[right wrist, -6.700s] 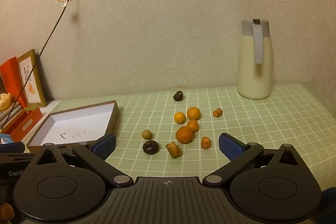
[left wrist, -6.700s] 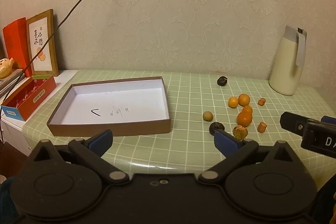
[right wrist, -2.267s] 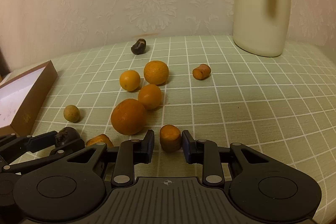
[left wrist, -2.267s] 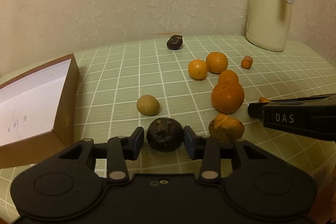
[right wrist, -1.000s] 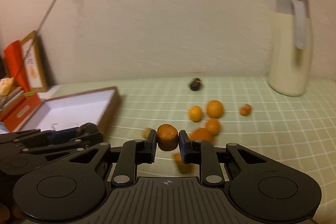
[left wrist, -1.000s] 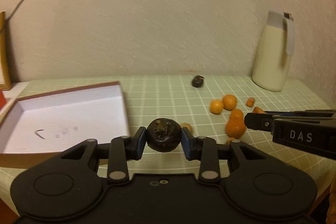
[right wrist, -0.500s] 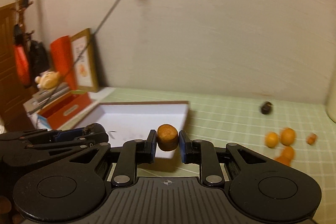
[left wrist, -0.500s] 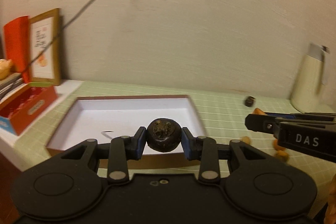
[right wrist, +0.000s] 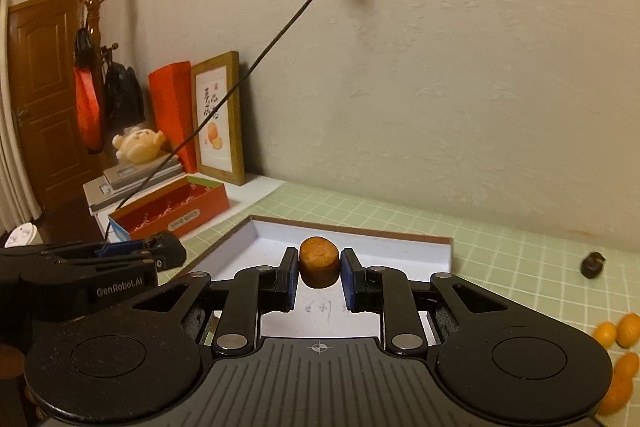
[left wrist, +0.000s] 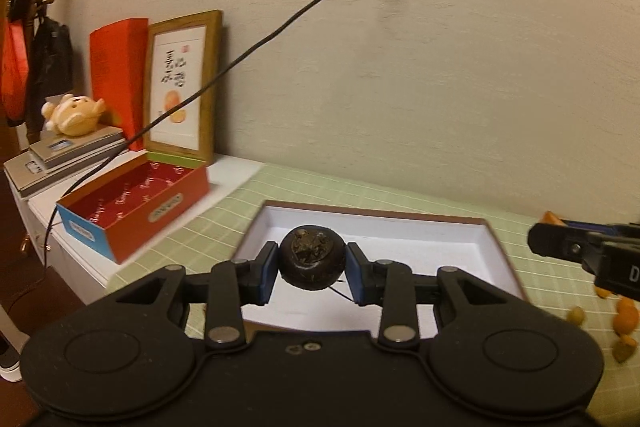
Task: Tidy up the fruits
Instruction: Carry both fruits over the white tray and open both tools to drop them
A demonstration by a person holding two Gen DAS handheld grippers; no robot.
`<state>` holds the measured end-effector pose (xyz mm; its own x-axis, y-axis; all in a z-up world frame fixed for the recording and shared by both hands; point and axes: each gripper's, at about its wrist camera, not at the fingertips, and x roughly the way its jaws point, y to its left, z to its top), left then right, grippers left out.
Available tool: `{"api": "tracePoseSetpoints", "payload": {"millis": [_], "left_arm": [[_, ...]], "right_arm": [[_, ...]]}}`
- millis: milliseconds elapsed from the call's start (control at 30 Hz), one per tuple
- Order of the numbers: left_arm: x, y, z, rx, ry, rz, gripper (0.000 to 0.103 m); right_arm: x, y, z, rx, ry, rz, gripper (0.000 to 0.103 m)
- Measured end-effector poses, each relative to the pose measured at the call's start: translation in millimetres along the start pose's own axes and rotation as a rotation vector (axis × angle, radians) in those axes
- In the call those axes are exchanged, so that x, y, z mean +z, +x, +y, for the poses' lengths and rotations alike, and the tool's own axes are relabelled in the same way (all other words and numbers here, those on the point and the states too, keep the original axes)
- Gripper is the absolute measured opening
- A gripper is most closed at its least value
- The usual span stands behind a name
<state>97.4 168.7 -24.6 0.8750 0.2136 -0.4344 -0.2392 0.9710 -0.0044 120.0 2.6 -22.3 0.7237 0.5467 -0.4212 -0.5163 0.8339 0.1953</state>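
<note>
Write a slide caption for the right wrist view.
Right gripper holds an orange chunk over the white tray; left gripper alongside.

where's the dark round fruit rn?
Left wrist view, centre: the dark round fruit is clamped in the left claw, held above the white-lined box.

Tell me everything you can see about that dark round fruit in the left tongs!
The dark round fruit is brownish-black, smooth and a bit shiny, with a rough, crumbly patch facing the camera. The left tongs clamp it on both sides with blue pads, so it hangs in the air touching nothing else. In the picture it sits in front of the white-lined shallow box.
</note>
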Motion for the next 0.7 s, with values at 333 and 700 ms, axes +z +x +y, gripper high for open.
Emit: {"api": "tracePoseSetpoints", "payload": {"millis": [333, 700], "left_arm": [[-8, 50, 23, 0.069, -0.013, 0.07, 0.026], [-10, 74, 27, 0.089, -0.044, 0.153, 0.041]], "right_arm": [[-15, 53, -28, -0.089, 0.03, 0.09, 0.023], [-29, 71, -48, -0.25, 0.061, 0.096, 0.095]]}}
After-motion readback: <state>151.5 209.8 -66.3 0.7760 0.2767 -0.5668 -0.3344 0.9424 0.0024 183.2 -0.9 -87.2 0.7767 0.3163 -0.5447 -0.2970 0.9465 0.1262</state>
